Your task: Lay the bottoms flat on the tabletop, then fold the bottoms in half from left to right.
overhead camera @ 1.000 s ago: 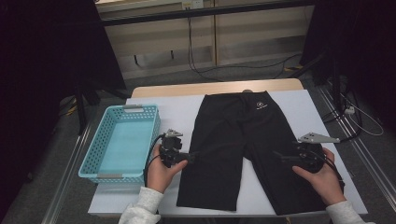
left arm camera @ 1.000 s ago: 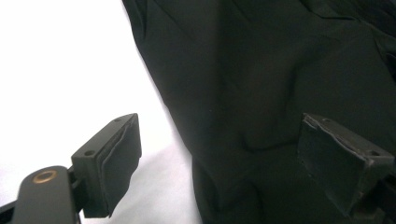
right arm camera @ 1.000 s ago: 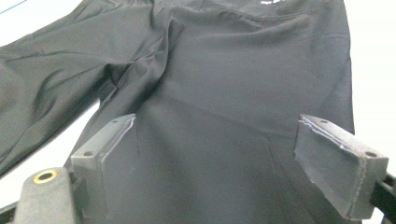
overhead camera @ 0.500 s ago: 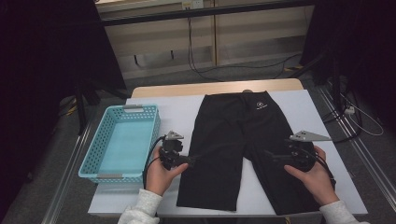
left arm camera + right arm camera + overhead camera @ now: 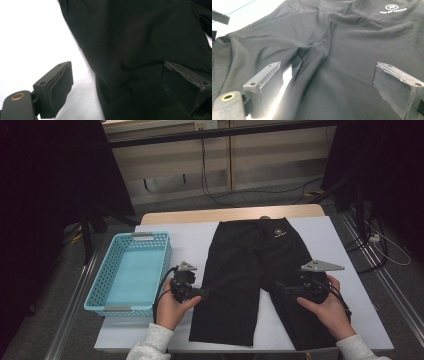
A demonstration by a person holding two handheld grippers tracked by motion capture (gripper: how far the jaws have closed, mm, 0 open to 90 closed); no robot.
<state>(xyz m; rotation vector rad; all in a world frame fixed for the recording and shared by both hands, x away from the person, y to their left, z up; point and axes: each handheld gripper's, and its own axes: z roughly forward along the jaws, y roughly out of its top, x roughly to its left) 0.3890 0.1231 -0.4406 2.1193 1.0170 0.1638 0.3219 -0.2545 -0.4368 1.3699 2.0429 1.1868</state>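
Note:
Black shorts (image 5: 255, 270) lie flat on the white table cover, waistband at the far side, a small white logo (image 5: 276, 233) near the waist. My left gripper (image 5: 202, 292) sits at the outer edge of the left leg, open, its jaws straddling the fabric edge (image 5: 100, 75). My right gripper (image 5: 281, 287) hovers over the right leg, open, pointing inward toward the crotch (image 5: 302, 53). In the right gripper view the logo (image 5: 393, 8) shows at the top right, and nothing lies between the pads (image 5: 272, 87).
A light blue plastic basket (image 5: 131, 270) stands empty at the table's left. The white cover (image 5: 190, 240) spans the tabletop, with a wooden edge (image 5: 230, 214) at the back. Cables and dark stands flank the table on the floor.
My right gripper has moved left and slightly away from me, over the right leg. My left gripper has stayed at the left leg's edge.

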